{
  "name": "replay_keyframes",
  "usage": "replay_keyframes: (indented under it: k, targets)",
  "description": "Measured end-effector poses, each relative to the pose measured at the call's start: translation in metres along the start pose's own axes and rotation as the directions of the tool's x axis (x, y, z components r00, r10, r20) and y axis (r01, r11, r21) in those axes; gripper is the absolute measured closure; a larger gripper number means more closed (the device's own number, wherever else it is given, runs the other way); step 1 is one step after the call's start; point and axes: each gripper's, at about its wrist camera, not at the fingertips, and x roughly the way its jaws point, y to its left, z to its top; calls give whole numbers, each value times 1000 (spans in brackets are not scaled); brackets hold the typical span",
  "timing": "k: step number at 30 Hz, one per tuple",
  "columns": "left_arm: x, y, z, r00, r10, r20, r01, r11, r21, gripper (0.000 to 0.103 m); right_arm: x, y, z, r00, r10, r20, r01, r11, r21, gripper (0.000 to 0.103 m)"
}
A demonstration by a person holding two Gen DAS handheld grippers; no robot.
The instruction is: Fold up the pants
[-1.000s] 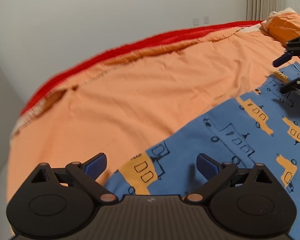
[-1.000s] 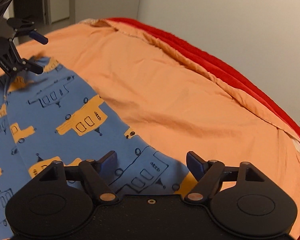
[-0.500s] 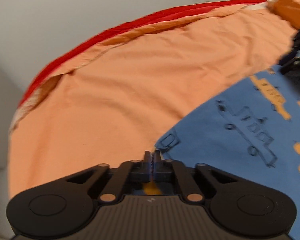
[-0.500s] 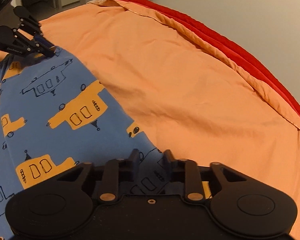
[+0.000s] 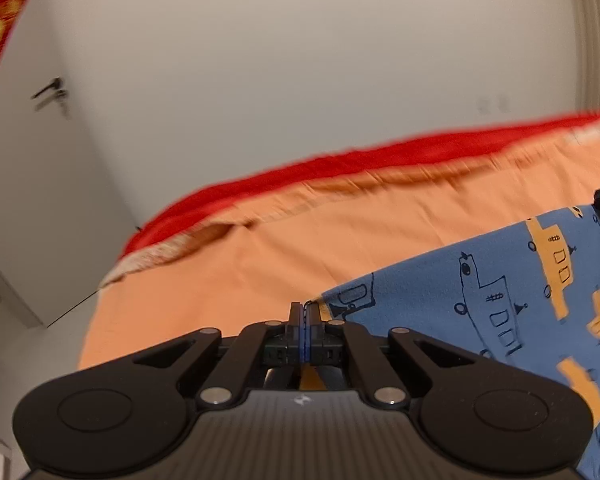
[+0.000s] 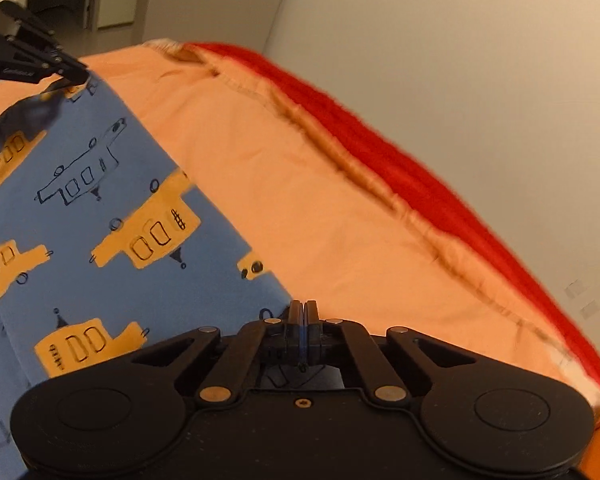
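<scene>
- Pants of blue fabric, printed with orange and outlined vehicles, lay spread on the orange sheet of a bed, with one long edge held at both ends.
- Left tongs were clenched on a corner of that blue fabric; a thin blue line of cloth showed between the closed tips.
- Right tongs were likewise clamped flat on the pants at the opposite end of the same edge, with fabric visible under the linkage.
- Each wrist view showed the other tongs at the far end of the garment, so the grips stood well apart along its length.
- Judgement: gripping both ends of one edge kept the cloth taut and level, which suits carrying that edge across in a single fold.
- Judgement: the fold itself was not yet made, since the garment appeared to be a single flat spread.
- Red bedding ran along the far side of the sheet against the white wall.
- Risk, as a judgement: uneven lifting could skew the fold line or pull a corner free.
</scene>
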Motion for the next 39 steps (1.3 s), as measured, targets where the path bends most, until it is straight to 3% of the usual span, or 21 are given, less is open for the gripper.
replay_keyframes:
  k: [3, 9, 11, 12, 13, 14, 15, 16, 21, 24, 27, 28, 29, 30, 31, 32, 34, 36, 39]
  targets:
    - [13, 13, 4, 1000, 19, -11, -19, 999, -27, 103, 9, -9, 17, 1000, -13, 29, 12, 1000, 19, 103]
    - [69, 29, -16, 990, 29, -140, -46, 992, -118, 102, 67, -1, 28, 995, -85, -45, 84, 996, -18, 103]
    - [80, 35, -22, 982, -3, -187, -26, 988, -154, 98, 85, -1, 23, 992, -86, -94, 88, 996, 20, 103]
    - [79, 40, -24, 984, -20, -179, -12, 984, -179, 96, 88, -2, 20, 993, -70, -99, 74, 996, 40, 103]
    - [77, 45, -24, 987, -46, -156, 14, 979, -204, 88, 88, -3, 18, 994, -55, -93, 60, 997, 57, 103]
    - [75, 52, -25, 987, -75, -141, 42, 974, -224, 81, 86, -6, 16, 996, -26, -85, 33, 996, 79, 97]
    - [73, 59, -25, 987, -99, -126, 66, 968, -244, 60, 83, -11, 15, 997, 14, -74, -6, 994, 109, 85]
    - [70, 65, -25, 987, -116, -108, 85, 962, -261, 38, 79, -17, 14, 997, 61, -57, -52, 989, 137, 81]
    - [67, 94, -18, 974, -222, -47, 192, 917, -348, 27, 75, -43, 24, 973, 233, 8, -225, 929, 293, 45]
    - [72, 100, -15, 963, -262, -53, 225, 901, -371, 22, 83, -39, 31, 958, 287, 13, -276, 906, 322, 40]
    - [80, 98, -17, 953, -285, -104, 235, 910, -343, 23, 111, -21, 36, 949, 299, -98, -257, 917, 305, 40]
    - [84, 98, -18, 948, -291, -126, 236, 913, -334, 29, 116, -15, 35, 944, 304, -127, -258, 921, 291, 41]
    - [86, 97, -20, 944, -299, -141, 240, 913, -331, 33, 120, -9, 34, 939, 310, -148, -262, 925, 274, 48]
    - [88, 95, -21, 939, -307, -156, 245, 913, -327, 44, 123, -4, 34, 937, 311, -161, -265, 930, 255, 61]
    - [90, 93, -21, 937, -303, -171, 238, 917, -320, 56, 126, 1, 32, 937, 306, -168, -261, 934, 245, 69]
    - [91, 91, -20, 939, -294, -178, 230, 922, -310, 61, 126, 4, 33, 939, 298, -169, -254, 936, 243, 80]
    - [88, 88, -17, 935, -310, -172, 250, 921, -298, 92, 122, 9, 35, 943, 286, -170, -244, 943, 228, 91]
    - [84, 84, -13, 936, -306, -175, 248, 925, -288, 100, 115, 12, 38, 949, 271, -160, -237, 950, 204, 100]
    - [71, 78, -5, 950, -261, -173, 217, 947, -237, 103, 98, 14, 36, 965, 233, -117, -208, 959, 192, 102]
